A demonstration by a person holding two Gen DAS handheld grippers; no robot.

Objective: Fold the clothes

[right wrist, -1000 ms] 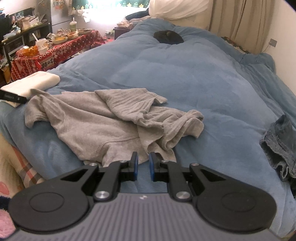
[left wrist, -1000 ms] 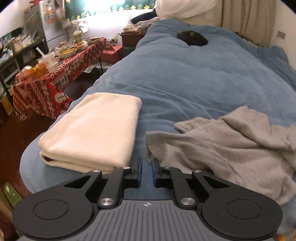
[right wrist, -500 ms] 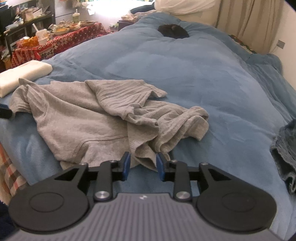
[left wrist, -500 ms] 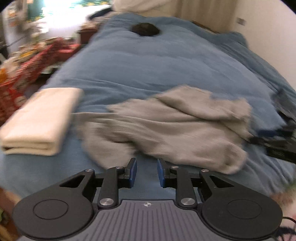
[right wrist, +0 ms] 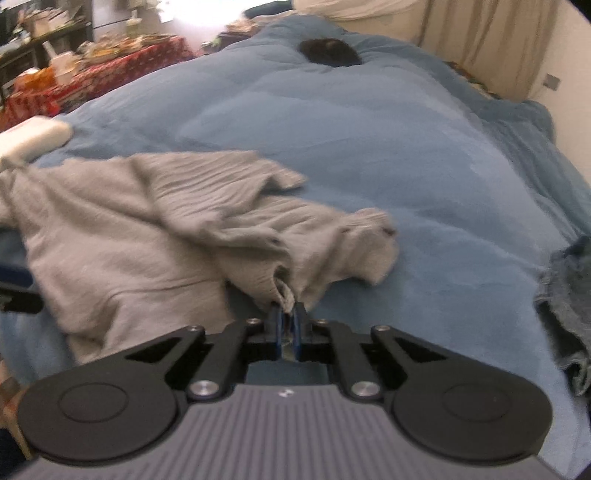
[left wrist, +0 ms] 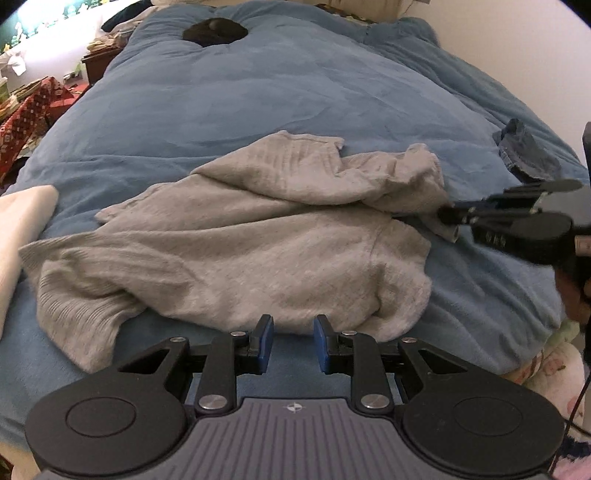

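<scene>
**Right claw pinches the grey sweater's edge; left claw waits with jaws apart**

Left wrist view: the left gripper fills the bottom of the frame, its blue pads parted with only blue duvet showing between them, so it is released and grasps nothing. The near hem of the grey sweater lies just beyond the fingertips, not touching them. The garment sprawls crumpled across the middle of the frame, one ribbed cuff at lower left and a folded-over flap toward the upper centre. At the right edge the right gripper reaches in sideways, its tips against the sweater's right-hand corner. A folded cream cloth lies at the left edge, a piece of blue denim at upper right, and a dark object rests on the duvet at the top.

Right wrist view: the frame is somewhat blurred. The right gripper sits at lower centre, its jaws clenched on a bunched ribbed edge of the grey sweater, which rises out of the pads. The rest of the garment spreads toward the left and centre of the frame over the duvet. The cream cloth shows at the left edge, the denim at the right edge, and a table with a red patterned cover stands in the upper left.
</scene>
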